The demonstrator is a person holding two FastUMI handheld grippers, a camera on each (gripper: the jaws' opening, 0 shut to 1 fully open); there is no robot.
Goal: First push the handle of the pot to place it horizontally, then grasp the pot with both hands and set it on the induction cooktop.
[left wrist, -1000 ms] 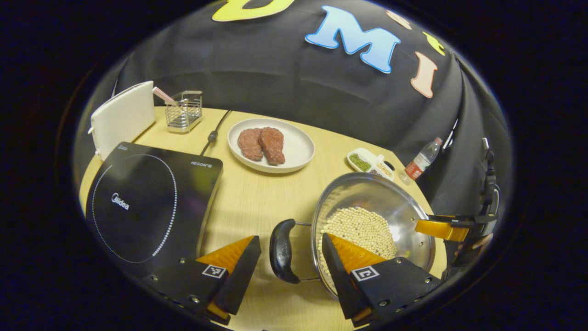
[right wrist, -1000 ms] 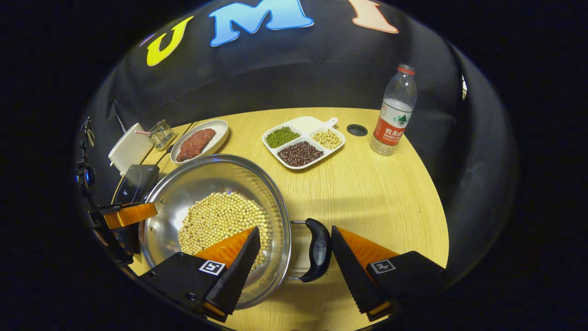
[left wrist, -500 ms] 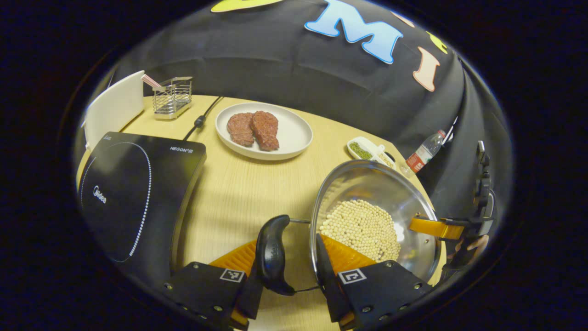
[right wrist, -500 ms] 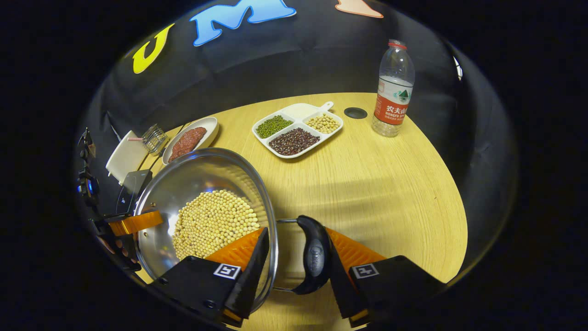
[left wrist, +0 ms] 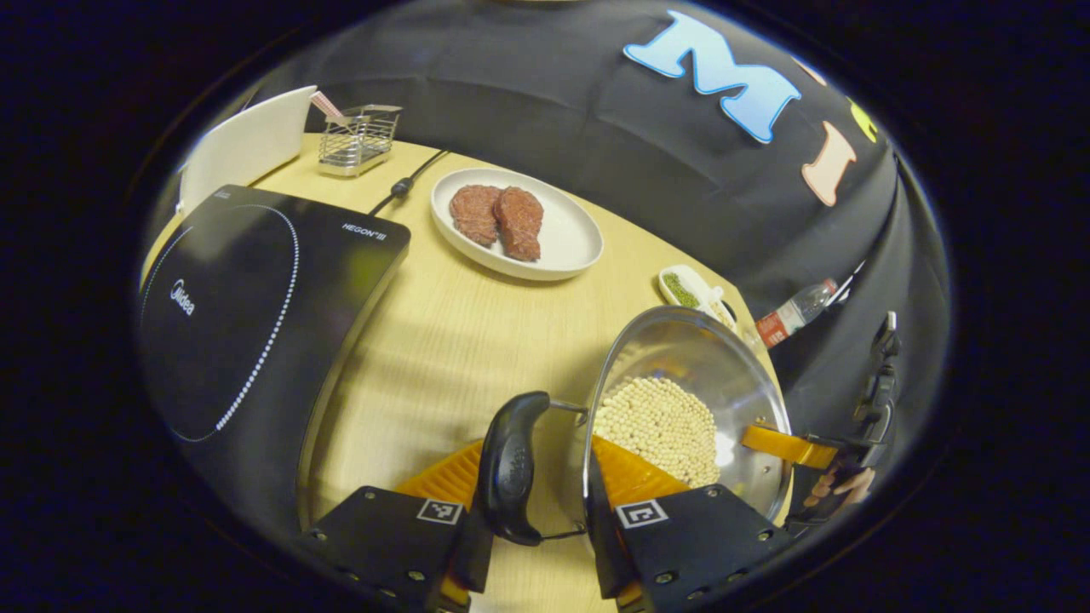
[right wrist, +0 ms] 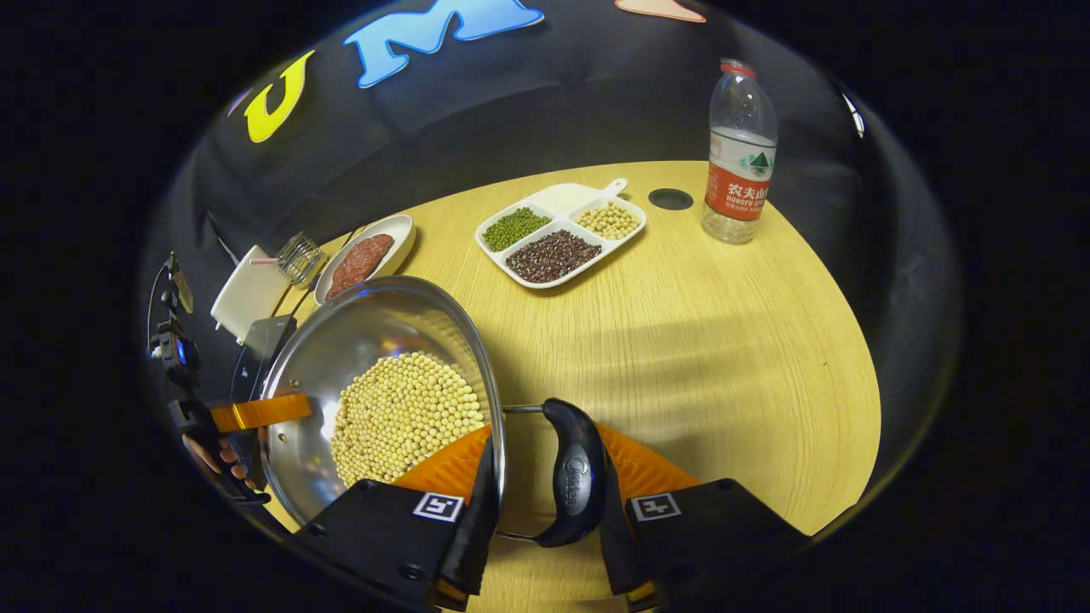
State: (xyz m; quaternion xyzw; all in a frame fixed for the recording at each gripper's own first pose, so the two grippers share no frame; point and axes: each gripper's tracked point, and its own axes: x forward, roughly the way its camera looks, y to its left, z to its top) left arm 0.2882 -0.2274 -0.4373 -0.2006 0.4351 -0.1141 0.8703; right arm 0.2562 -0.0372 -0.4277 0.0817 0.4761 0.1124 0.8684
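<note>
Both tongs, left tongs and right tongs, have clamped the pot's handles (beans loose), so uneven lifting could spill them.

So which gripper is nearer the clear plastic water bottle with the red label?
Right. The right gripper, at the pot's handle, faces the water bottle across bare table. The left gripper sits beyond the pot.

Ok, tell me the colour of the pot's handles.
Black handles, clearest in the right gripper view.
</note>
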